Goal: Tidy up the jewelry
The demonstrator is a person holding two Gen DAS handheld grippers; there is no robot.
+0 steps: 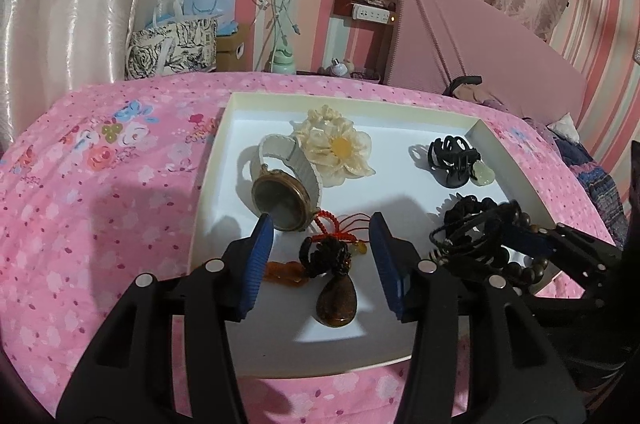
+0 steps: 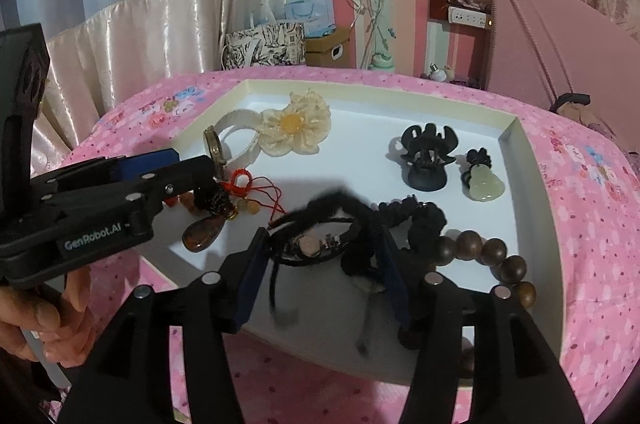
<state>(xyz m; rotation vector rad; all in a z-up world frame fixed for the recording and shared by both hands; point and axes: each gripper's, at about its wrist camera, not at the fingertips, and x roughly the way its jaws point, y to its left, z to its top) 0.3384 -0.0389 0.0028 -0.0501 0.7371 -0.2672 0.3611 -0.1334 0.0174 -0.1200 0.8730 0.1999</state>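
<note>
A pink floral bedspread [image 1: 100, 191] covers the bed, and on it lies a shallow white tray [image 1: 236, 159] holding the jewelry. The left gripper [image 1: 322, 256] hangs over the near left part of the tray with its jaws wide apart, holding nothing; between its blue pads [image 1: 258, 264] lie a red knotted cord charm [image 1: 340, 224], a dark beaded piece [image 1: 326, 256] and a brown teardrop pendant [image 1: 336, 304], none of them touched as far as the left wrist view shows. Just beyond the left pad stands a watch [image 1: 280, 199] with a white band, its face tilted toward the camera, leaning beside a cream fabric flower [image 1: 336, 147]. The right gripper [image 2: 324, 264] is at the near right of the tray, jaws also well apart, straddling a tangle of black cord bracelets [image 2: 320, 244] that looks blurred; whether the pads press on it cannot be told. A string of dark wooden beads [image 2: 480, 252] curves just right of that gripper. Farther back sit a black claw hair clip [image 2: 426, 159] and, beside it, a pale green jade gourd pendant [image 2: 484, 183].
</note>
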